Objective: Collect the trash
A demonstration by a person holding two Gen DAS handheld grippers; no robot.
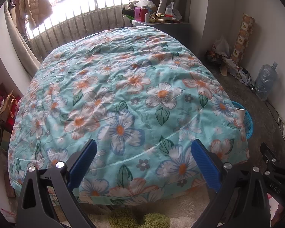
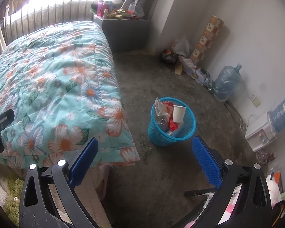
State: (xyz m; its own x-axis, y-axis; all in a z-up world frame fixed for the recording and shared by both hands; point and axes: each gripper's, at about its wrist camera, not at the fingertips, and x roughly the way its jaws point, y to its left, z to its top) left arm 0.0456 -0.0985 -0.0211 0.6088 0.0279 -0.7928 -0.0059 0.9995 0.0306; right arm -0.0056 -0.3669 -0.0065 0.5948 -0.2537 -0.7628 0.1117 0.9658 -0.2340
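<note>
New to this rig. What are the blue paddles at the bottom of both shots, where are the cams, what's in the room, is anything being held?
No robot arm here: a person carries a two-finger gripper in each hand, and each has a fisheye camera looking forward along its fingers. The blue paddles are those fingers.

The left wrist view shows the left gripper aimed over a bed with a floral quilt. Its jaws stand wide apart, with nothing between them.

The right wrist view shows the right gripper, also open and empty, pointing at bare floor beside the bed. Ahead of it stands a blue basket already holding a white paper cup, a red wrapper and crumpled paper. The same basket peeks out past the quilt's right edge in the left view.

Nothing is held.
</note>
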